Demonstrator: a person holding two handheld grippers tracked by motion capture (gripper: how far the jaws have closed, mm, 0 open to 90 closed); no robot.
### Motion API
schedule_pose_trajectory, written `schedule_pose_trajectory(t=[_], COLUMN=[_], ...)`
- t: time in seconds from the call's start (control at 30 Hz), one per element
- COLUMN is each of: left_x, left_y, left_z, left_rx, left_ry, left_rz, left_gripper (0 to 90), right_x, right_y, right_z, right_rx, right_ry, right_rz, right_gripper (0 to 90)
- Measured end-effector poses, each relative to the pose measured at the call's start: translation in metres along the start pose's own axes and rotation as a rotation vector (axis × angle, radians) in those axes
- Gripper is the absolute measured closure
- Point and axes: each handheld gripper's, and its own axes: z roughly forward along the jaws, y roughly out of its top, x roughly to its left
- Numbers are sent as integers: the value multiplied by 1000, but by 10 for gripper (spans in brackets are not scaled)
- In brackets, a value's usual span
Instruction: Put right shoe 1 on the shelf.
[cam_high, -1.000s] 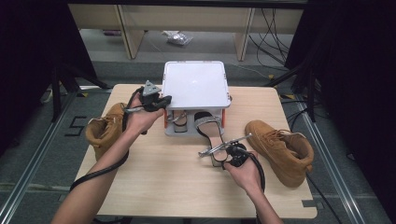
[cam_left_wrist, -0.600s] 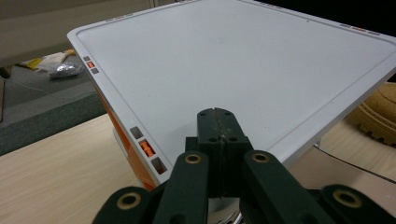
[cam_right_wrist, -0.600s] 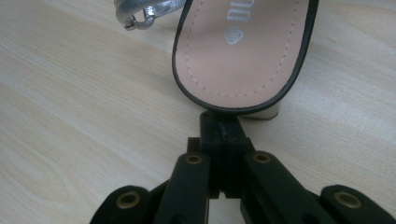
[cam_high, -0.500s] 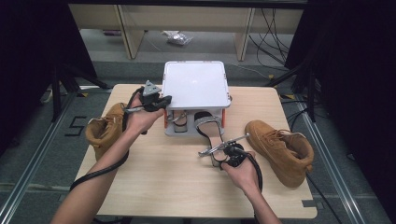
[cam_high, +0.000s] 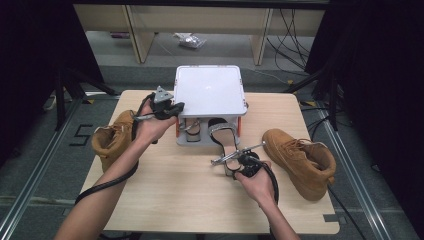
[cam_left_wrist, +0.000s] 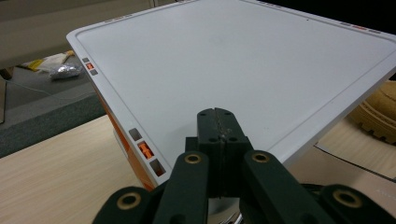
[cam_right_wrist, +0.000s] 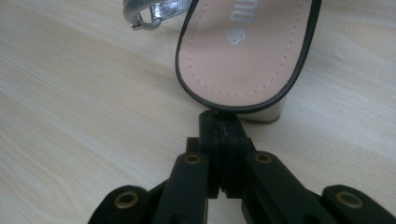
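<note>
Nothing has moved — both hand-held grippers (cam_left_wrist: 217, 122) (cam_right_wrist: 219, 125) pressed together, empty; sandal (cam_right_wrist: 245, 51) toe cut off.

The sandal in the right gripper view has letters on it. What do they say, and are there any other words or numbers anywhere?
"DU": silver letters on the pink insole of the sandal, cut off by the top edge of the picture, so the rest cannot be read.
"5": a dark mark on the floor left of the table in the high view; it looks like a 5, though it is blurred.
A small silver emblem beside the letters is too blurred to read.
</note>
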Motion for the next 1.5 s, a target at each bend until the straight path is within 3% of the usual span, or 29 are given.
schedule_pose_trajectory(t=[0.07,0.1,0.13,0.27,0.37,0.87,0.93,0.97,1.33,1.37,1.43,1.47,1.5], left_x=[0,0,0,0,0,0,0,0,0,0,0,0,0], left_y=[0,0,0,0,0,0,0,0,0,0,0,0,0], left_z=[0,0,0,0,0,0,0,0,0,0,0,0,0], left_rx=[0,0,0,0,1,-1,0,0,0,0,0,1,0], left_ry=[-1,-1,-1,-2,0,-2,-2,-1,-2,-1,-1,-1,-1], left_rz=[-2,-1,-3,-4,-1,-5,-4,-4,-3,-3,-1,-2,-1], left_gripper=[896,896,896,896,896,896,897,897,896,896,897,896,897], right_x=[2,2,1,1,2,9,12,11,11,12,13,11,11], right_y=[1,2,2,5,8,33,36,37,54,55,57,58,59], right_z=[0,1,0,2,4,5,4,5,10,10,11,11,12], right_rx=[-3,-12,-25,-46,-75,-157,-170,-176,-204,-201,-219,-218,-214], right_ry=[-8,-23,-4,-6,-3,0,13,-5,-10,-39,-40,-48,-64], right_rz=[31,23,1,-3,-31,-50,-30,-53,-46,-52,-30,-56,-48], right_gripper=[892,892,893,900,900,900,900,900,900,900,900,900,900])
